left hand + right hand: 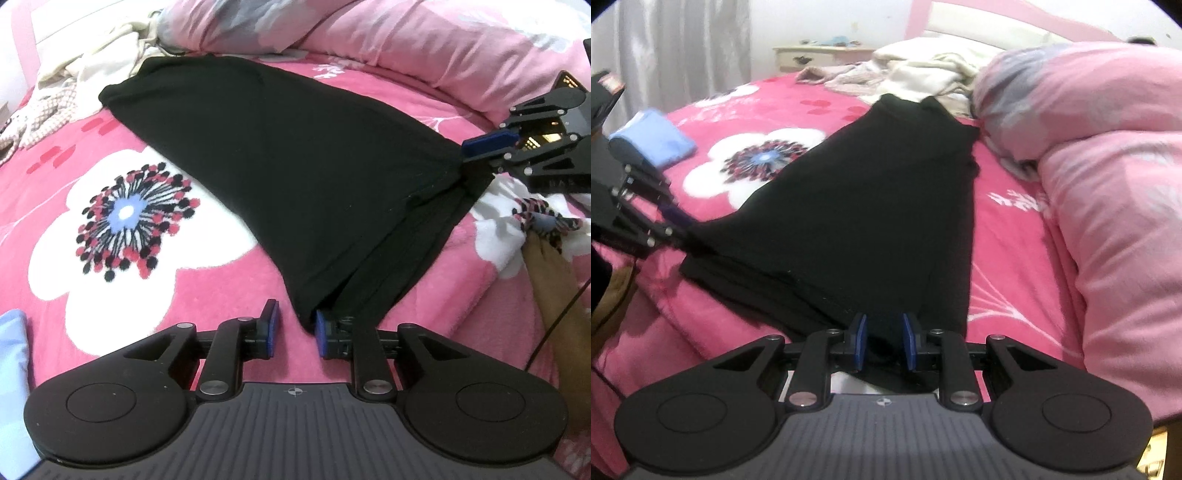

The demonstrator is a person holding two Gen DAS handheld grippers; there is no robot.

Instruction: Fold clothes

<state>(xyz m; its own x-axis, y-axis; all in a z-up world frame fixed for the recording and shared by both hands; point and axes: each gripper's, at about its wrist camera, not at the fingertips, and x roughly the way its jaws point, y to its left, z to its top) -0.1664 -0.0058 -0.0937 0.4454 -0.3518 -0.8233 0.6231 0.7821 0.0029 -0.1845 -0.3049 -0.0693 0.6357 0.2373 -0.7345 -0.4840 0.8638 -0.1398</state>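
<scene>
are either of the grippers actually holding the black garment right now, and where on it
Neither grips it. The left gripper stands open at a near corner of the black garment, one pad touching. The right gripper straddles the other near corner, pads apart.

Garment (280,155) flat on bedspread (74,155), duvet (443,40) behind.

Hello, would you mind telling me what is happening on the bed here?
A person with a gripper in each hand is folding a black garment spread on the pink flowered blanket. The left gripper is open beside the garment's near corner. The right gripper stands slightly open with the hem between its pads.
</scene>
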